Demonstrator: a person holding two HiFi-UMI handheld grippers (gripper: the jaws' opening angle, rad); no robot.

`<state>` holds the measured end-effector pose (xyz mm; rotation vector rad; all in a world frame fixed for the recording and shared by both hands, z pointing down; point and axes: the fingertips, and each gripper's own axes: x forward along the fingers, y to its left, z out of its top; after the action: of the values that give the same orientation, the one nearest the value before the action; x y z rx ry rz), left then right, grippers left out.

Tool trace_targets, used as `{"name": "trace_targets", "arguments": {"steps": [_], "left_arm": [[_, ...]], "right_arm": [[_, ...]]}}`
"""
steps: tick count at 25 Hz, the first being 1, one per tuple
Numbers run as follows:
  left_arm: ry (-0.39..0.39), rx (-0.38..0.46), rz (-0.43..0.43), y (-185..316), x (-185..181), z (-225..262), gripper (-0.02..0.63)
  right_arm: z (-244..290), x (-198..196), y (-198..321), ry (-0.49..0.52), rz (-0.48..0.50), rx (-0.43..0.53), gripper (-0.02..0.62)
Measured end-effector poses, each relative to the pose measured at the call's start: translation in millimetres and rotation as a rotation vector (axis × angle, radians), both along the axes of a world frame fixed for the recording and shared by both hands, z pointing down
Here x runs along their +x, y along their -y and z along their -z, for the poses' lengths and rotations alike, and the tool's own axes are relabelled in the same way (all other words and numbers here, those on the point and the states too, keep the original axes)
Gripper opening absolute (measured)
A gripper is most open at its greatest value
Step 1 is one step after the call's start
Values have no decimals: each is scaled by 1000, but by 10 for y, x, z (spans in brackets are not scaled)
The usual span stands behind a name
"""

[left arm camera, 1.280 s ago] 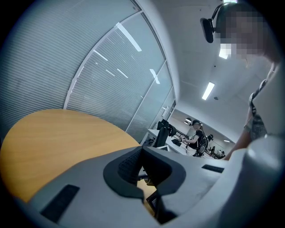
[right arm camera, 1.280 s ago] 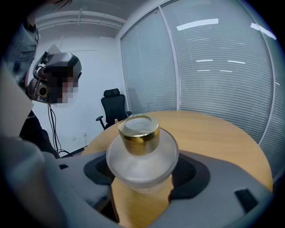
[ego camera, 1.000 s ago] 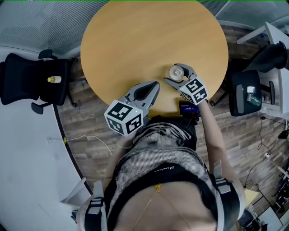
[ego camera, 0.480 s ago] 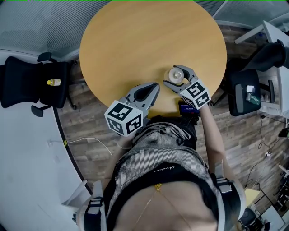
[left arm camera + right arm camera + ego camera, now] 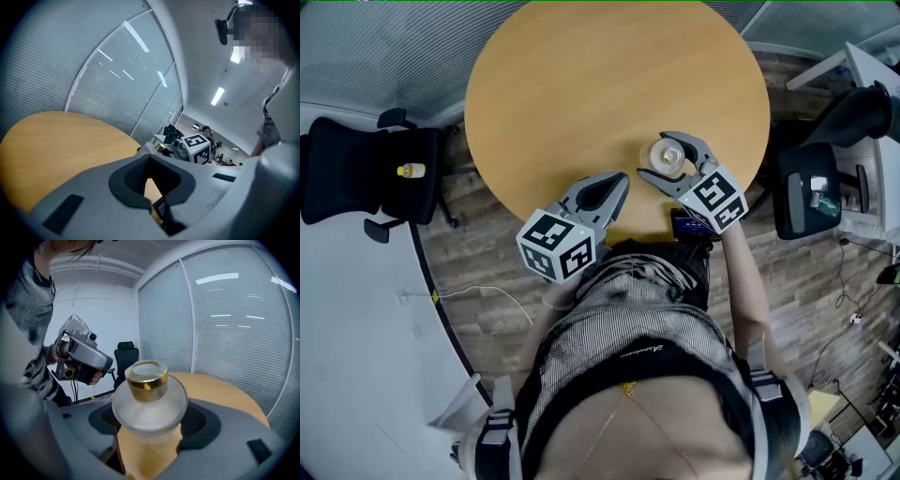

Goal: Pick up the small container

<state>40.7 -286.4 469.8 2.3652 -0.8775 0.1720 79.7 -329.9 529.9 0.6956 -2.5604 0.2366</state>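
Office, going by what's around me: round light-wood meeting table (image 5: 581, 84), black swivel office chairs (image 5: 366, 173) on both sides of it, floor-to-ceiling glass partition walls with horizontal blinds (image 5: 225, 324), long white strip lights on the ceiling (image 5: 217, 95), grey-brown wood-plank floor (image 5: 487, 272) with a loose white cable (image 5: 478, 291).

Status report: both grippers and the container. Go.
Left gripper shut, empty, at the table edge. Right gripper open, jaws either side of the small container, no clamp seen. Container upright on the table, nothing in the way.
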Motion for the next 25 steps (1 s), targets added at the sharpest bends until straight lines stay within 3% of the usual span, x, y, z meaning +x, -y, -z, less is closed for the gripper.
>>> {"name": "trace_targets", "arguments": {"steps": [25], "left_arm": [[2, -15, 10, 9, -31, -57, 6]], "right_arm": [[896, 26, 147, 88, -37, 74, 341]]}}
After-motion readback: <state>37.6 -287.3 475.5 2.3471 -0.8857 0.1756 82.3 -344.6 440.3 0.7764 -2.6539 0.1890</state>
